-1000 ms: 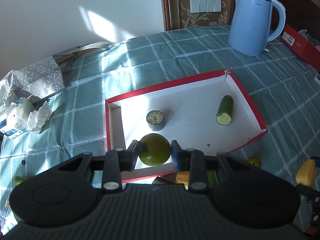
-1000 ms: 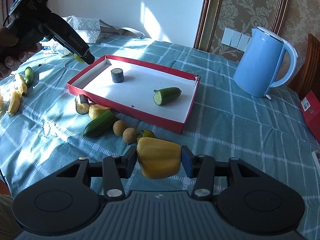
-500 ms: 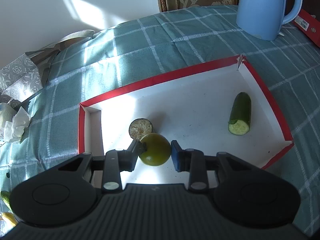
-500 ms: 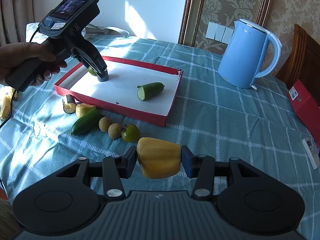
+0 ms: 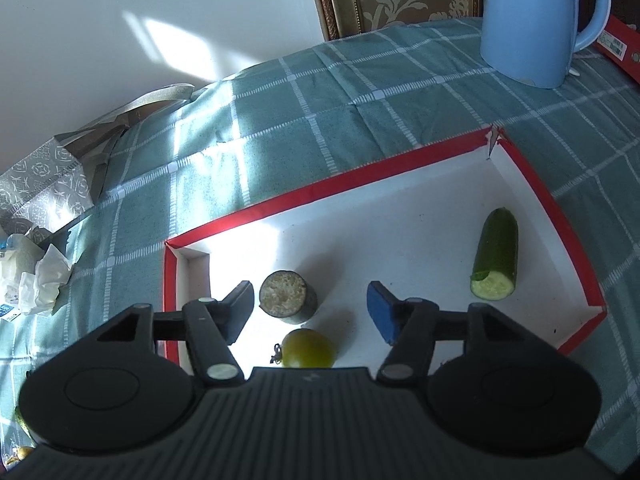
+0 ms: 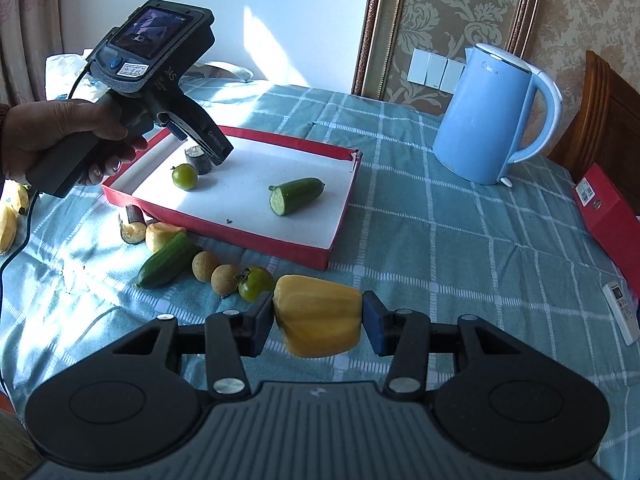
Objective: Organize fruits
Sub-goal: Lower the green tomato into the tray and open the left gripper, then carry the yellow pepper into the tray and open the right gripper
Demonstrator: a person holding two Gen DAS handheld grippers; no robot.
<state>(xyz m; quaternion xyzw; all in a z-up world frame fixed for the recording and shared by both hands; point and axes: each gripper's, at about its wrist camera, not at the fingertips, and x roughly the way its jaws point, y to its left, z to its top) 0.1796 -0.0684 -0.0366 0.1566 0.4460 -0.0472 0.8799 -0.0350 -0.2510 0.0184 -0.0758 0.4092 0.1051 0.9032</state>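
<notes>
My left gripper [image 5: 310, 308] is open above the near left part of the red-rimmed white tray [image 5: 360, 178]. A green tomato [image 5: 307, 348] lies loose on the tray floor just below the fingers, beside an eggplant stub [image 5: 287, 297]. A cut cucumber half [image 5: 495, 266] lies at the tray's right. In the right wrist view the left gripper [image 6: 200, 140] hovers over the tomato [image 6: 184, 176]. My right gripper [image 6: 318, 318] is shut on a yellow pepper piece [image 6: 318, 320], held above the cloth in front of the tray [image 6: 280, 240].
In front of the tray lie a whole cucumber [image 6: 168, 260], two brown round fruits [image 6: 205, 266], a second green tomato [image 6: 256, 283], a yellow piece [image 6: 160, 234] and an eggplant piece [image 6: 132, 228]. Bananas [image 6: 8, 220] lie far left. A blue kettle [image 6: 488, 120], a red box [image 6: 604, 208] and a remote [image 6: 622, 312] stand to the right.
My left gripper carried the green tomato over the tray, opened and let it go; it now lies on the tray floor. My right gripper still holds the yellow pepper piece.
</notes>
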